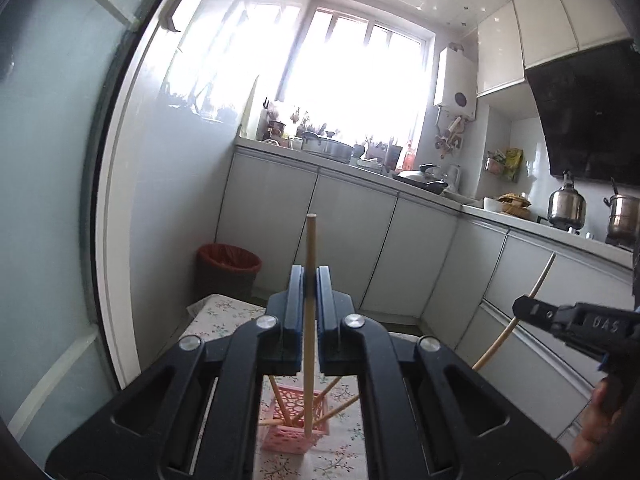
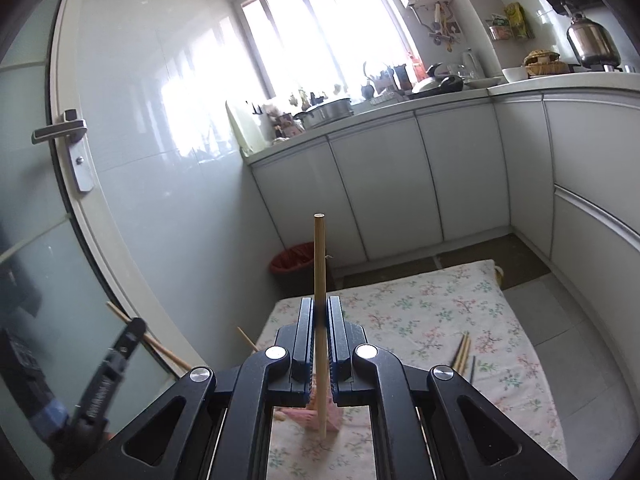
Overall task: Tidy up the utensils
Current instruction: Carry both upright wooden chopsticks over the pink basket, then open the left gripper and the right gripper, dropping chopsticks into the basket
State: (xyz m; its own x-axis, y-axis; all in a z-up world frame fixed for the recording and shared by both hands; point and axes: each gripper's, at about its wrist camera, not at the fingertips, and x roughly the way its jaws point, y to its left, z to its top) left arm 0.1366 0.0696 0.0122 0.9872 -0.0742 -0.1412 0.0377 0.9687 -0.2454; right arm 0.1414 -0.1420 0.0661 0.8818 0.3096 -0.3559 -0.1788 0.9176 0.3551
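**Two chopsticks clamped, pink holder waits below**

I have one wooden chopstick in each hand-held gripper. The left hand-held gripper [image 1: 309, 280] is clenched on a chopstick [image 1: 309, 320] that stands nearly upright between the pads, approx. at its middle; the top end sticks out well above the fingers, and the lower end hangs over the pink basket [image 1: 294, 432]. The right hand-held gripper [image 2: 320, 312] is clenched in the same way on its own chopstick [image 2: 319, 280], also upright, w/ the lower end above the same basket [image 2: 320, 412].

Handling, as I judge it: the sticks are very light, stiff and thin, and the round smooth wood can slip or turn between flat pads. A grip near the middle looks best to me, so the stick does not swing. They will not break easily, but a hard push against the basket wall could tip the basket, because it looks light too.

Containers: the pink basket is a small lattice box standing on the bench w/ the floral cloth [image 2: 440, 312]. It holds already several chopsticks, leaning out at different angles; how many exactly I cannot tell. More chopsticks [image 2: 462, 354] lie loose on the cloth, well apart from the basket on the right, one of them darker. In the corner by the cabinets stands a bin w/ a red bag [image 1: 228, 264]; what is inside is not visible.
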